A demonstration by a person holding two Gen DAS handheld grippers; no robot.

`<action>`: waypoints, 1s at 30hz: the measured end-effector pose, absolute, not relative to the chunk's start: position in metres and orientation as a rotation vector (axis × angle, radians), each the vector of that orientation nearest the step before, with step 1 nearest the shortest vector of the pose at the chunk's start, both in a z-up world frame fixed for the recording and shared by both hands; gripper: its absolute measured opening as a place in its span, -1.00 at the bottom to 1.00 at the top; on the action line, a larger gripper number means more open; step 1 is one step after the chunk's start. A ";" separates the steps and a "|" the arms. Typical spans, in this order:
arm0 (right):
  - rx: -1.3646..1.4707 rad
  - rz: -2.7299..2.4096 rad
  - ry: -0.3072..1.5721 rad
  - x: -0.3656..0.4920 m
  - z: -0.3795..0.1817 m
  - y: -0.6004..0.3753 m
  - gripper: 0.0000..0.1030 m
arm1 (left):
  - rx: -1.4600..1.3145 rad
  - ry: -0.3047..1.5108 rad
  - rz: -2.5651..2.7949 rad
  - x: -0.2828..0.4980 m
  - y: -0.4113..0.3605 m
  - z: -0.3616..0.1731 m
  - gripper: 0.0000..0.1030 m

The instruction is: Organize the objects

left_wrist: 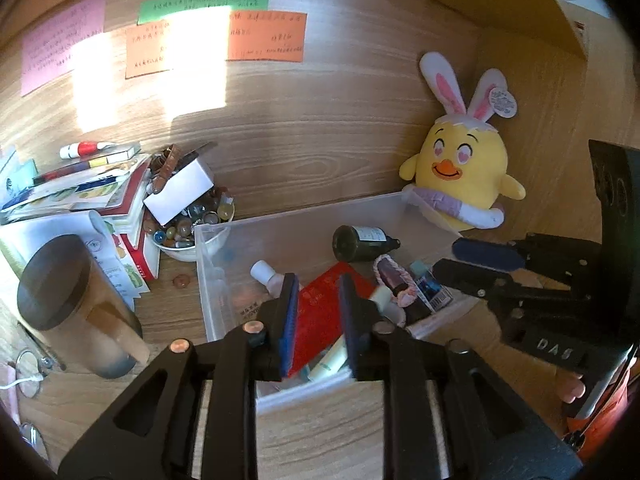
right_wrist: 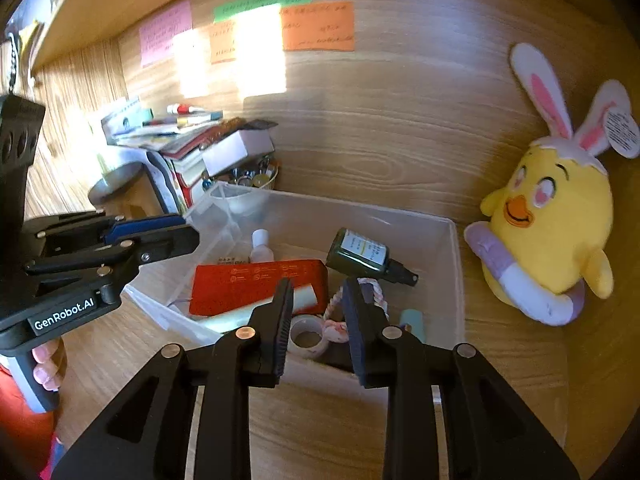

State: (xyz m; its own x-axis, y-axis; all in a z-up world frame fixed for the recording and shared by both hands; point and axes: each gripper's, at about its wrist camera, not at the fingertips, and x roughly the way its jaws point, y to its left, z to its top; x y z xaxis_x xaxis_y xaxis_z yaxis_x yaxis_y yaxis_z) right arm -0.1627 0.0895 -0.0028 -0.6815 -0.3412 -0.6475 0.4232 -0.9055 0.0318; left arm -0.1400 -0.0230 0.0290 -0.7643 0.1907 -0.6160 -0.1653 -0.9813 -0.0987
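Observation:
A clear plastic bin stands on the wooden desk. It holds a red packet, a dark green bottle, a small white-capped bottle, a pale green tube, a tape roll and a pink braided item. My left gripper hangs over the bin's near left side, slightly open, with the red packet below the gap. My right gripper hovers over the bin's near right side, slightly open and gripping nothing.
A yellow plush chick leans on the back wall right of the bin. Left of the bin are a bowl of beads, a pile of books and papers and a dark-lidded cup. Sticky notes hang on the wall.

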 end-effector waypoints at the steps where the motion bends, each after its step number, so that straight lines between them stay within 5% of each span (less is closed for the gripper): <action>1: 0.937 -2.552 0.156 -0.159 -0.001 0.094 -0.43 | -0.971 -0.056 2.790 -0.137 -0.022 0.030 -0.32; 7: 0.891 -2.589 0.114 -0.142 0.003 0.111 0.12 | -0.918 -0.031 2.841 -0.115 -0.018 0.030 0.34; 12: 0.877 -2.612 0.110 -0.129 0.000 0.119 0.53 | -0.909 -0.008 2.854 -0.102 -0.012 0.024 0.64; 16: 0.882 -2.606 0.105 -0.122 -0.006 0.123 0.59 | -0.889 0.014 2.873 -0.093 -0.007 0.020 0.82; 30: 0.885 -2.599 0.107 -0.105 -0.017 0.126 0.60 | -0.885 -0.039 2.864 -0.080 -0.005 0.012 0.88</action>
State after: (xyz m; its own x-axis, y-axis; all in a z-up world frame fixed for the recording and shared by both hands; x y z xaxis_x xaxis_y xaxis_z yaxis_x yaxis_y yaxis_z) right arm -0.1054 0.1255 -0.0172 -0.7237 -0.3390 -0.6011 0.3873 -0.9204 0.0528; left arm -0.0795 -0.0052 0.0122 -0.8163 0.1446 -0.5592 -0.1294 -0.9893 -0.0670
